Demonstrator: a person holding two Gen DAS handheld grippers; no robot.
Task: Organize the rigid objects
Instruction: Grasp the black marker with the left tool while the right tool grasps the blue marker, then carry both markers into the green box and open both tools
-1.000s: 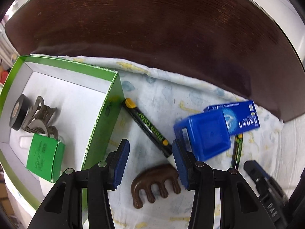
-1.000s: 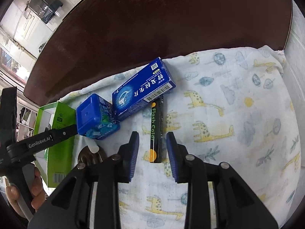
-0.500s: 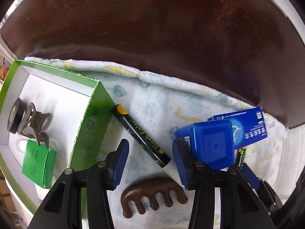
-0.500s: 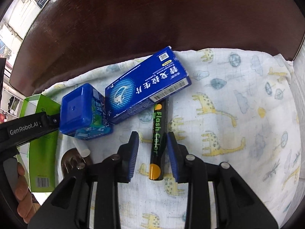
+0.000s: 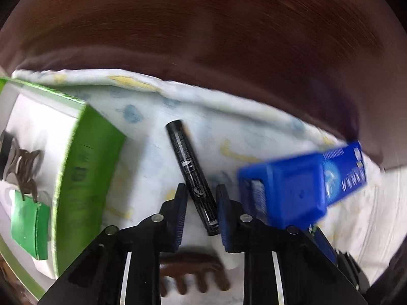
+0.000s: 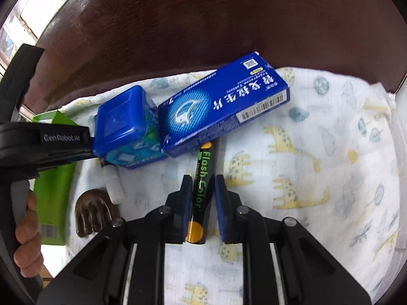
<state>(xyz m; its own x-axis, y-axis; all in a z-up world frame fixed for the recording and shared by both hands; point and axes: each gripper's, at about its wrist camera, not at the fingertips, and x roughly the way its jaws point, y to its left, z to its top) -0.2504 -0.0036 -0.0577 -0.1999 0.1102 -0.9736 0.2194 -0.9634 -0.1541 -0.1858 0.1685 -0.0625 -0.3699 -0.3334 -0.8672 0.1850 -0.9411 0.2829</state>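
My left gripper (image 5: pixel 201 195) is narrowly open astride a black marker (image 5: pixel 189 170) that lies on the patterned cloth; whether the pads touch it is unclear. My right gripper (image 6: pixel 202 186) is narrowly open around a second black "Flash Color" marker (image 6: pixel 202 178), its far end under a long blue carton (image 6: pixel 223 104). A blue square container (image 6: pixel 122 127) sits left of the carton and also shows in the left wrist view (image 5: pixel 287 190). A brown claw hair clip (image 6: pixel 91 211) lies near it. The green box (image 5: pixel 84 167) holds a green pack (image 5: pixel 28 223) and dark clips (image 5: pixel 23 165).
The patterned cloth (image 6: pixel 318 165) covers a dark wooden table (image 6: pixel 203 25). A small white piece (image 6: pixel 114 188) lies beside the hair clip. The left gripper's arm (image 6: pixel 45 142) and the hand holding it cross the left of the right wrist view.
Both grippers moved forward over their markers. The left gripper narrowed and the marker now lies between its fingers, rolled so its label faces away. The right marker sits deeper between the fingers.
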